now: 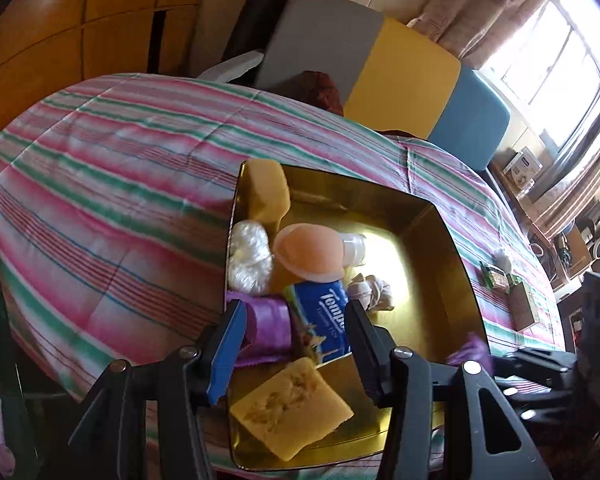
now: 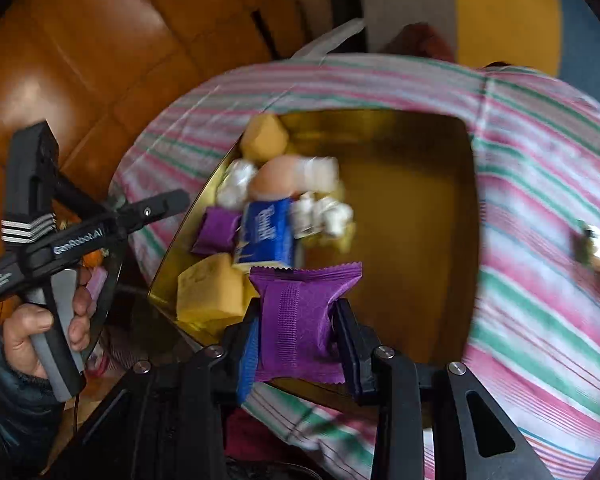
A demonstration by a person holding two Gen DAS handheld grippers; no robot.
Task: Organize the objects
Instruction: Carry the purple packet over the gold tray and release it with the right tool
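A gold tray (image 1: 432, 248) (image 2: 420, 152) sits on a striped bedspread. It holds two yellow sponges (image 1: 292, 408) (image 1: 266, 192), a white plastic bundle (image 1: 250, 258), a peach-capped bottle (image 1: 312, 254), a blue Tempo tissue pack (image 1: 324, 320) (image 2: 266, 236), a purple packet (image 1: 268, 328) (image 2: 216, 230) and crumpled white wrappers (image 1: 374, 290). My left gripper (image 1: 294, 344) is open and empty, just above the tray's near side. My right gripper (image 2: 296, 332) is shut on a second purple packet (image 2: 300, 320) above the tray's near edge.
The striped bedspread (image 1: 112, 184) surrounds the tray. Small green boxes (image 1: 516, 292) lie on it to the right. A grey, yellow and blue headboard (image 1: 404, 76) stands behind, wooden cabinets (image 1: 80, 20) to the left, a window (image 1: 556, 56) at right.
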